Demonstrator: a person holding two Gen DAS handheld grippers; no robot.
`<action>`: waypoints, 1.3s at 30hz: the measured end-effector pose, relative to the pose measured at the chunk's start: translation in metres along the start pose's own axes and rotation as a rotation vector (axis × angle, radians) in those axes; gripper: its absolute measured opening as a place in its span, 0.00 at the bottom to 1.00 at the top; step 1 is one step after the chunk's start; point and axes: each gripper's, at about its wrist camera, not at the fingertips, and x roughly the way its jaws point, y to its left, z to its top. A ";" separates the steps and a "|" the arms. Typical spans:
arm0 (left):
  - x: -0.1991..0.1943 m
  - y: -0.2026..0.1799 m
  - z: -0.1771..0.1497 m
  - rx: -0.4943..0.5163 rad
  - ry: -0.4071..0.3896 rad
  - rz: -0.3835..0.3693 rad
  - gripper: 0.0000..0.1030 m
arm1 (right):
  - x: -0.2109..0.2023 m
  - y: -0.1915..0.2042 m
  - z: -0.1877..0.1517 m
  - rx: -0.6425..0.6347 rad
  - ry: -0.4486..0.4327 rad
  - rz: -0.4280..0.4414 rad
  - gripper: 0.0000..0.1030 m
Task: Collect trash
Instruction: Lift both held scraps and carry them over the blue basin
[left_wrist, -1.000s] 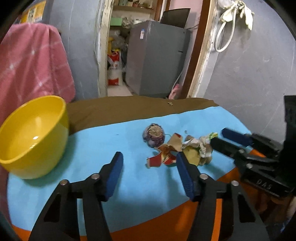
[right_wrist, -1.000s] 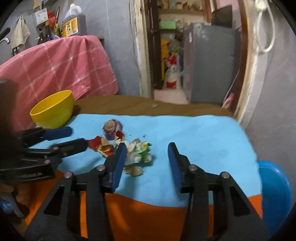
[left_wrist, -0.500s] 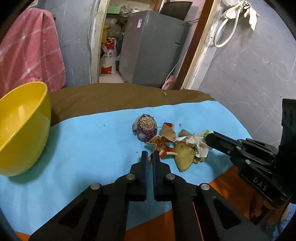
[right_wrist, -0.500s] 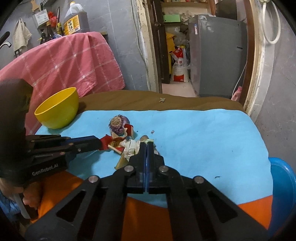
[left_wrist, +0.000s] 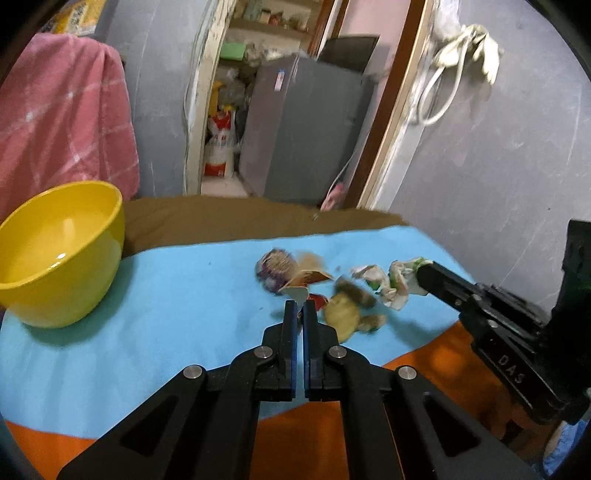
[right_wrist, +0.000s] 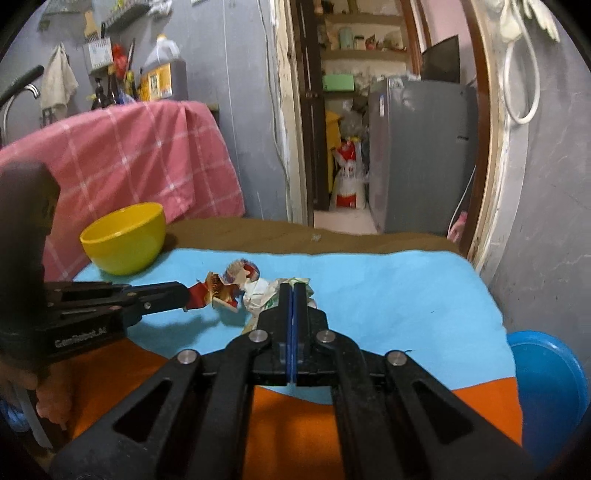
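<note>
Though blur smears the scraps, left tongs pinch red wrapper; right tongs pinch crumpled paper.

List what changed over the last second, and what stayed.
Both grippers closed: the left gripper on a red scrap, the right gripper on crumpled paper, and both scraps look raised. The yellow bowl and onion stayed put.
</note>
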 end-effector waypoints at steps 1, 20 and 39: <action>-0.006 -0.005 0.000 0.002 -0.028 -0.002 0.01 | -0.007 -0.001 0.000 0.005 -0.031 -0.003 0.10; -0.052 -0.159 0.023 0.158 -0.375 -0.218 0.01 | -0.163 -0.059 -0.006 0.046 -0.474 -0.446 0.10; 0.059 -0.266 0.021 0.245 0.006 -0.327 0.01 | -0.161 -0.174 -0.047 0.320 -0.198 -0.632 0.10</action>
